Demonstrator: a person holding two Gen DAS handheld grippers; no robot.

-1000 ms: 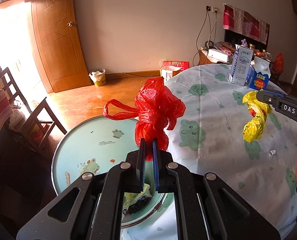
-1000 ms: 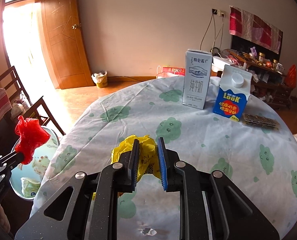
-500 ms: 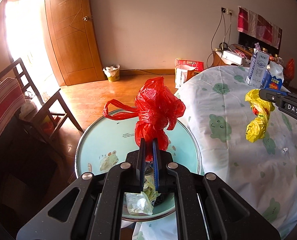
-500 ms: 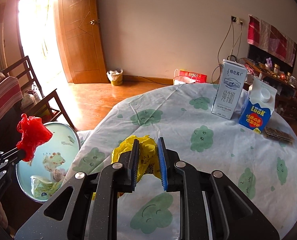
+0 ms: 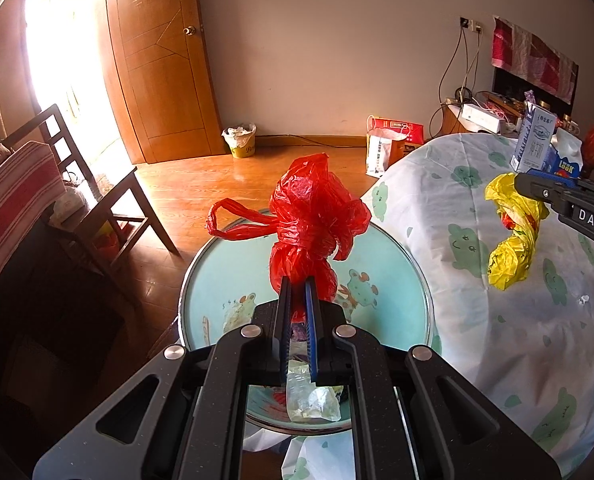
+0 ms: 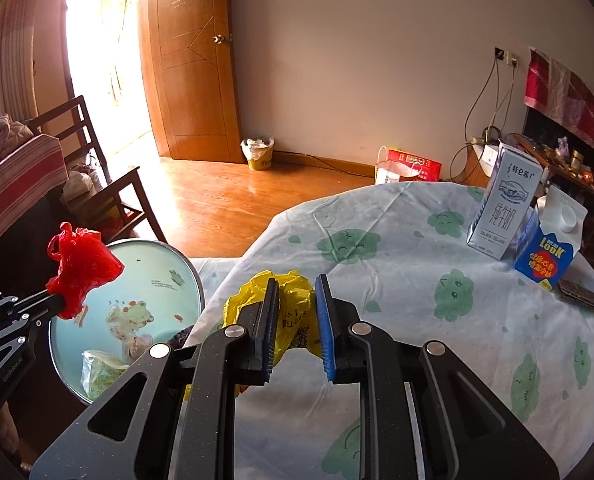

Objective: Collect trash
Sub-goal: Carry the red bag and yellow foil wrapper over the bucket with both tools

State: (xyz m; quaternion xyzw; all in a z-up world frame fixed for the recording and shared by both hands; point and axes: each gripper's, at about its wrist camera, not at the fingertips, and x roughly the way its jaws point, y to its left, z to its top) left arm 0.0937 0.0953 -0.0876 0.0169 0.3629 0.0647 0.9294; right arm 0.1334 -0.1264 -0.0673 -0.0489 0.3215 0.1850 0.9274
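Left gripper (image 5: pixel 298 280) clamped tight on the knotted red bag (image 5: pixel 313 220), fingers nearly together, bag standing up ahead of the tips with one loop handle trailing to the left. Held level, out over the round basin (image 5: pixel 397 248) that sits beside and below the table (image 5: pixel 477 300). Directly under this gripper, inside the basin: a clear wrapper (image 5: pixel 311 394) and other scraps.

Right gripper (image 6: pixel 297 280) over the table's near edge, pinching the yellow bag (image 6: pixel 293 300) between blue pads (image 6: pixel 324 320); pads stand further apart than the left's, the bag bunched between them and hanging below the fingers. Beyond it, far right on the cloth: white milk carton (image 6: pixel 505 204), blue carton (image 6: pixel 547 248) just beside it, a dark packet (image 6: pixel 581 291) near both.

Against a second ago: both grips unchanged, both grippers swung left; the basin, then only partly under the left gripper, now lies squarely below it, and the cartons have slid toward the right edge of both views
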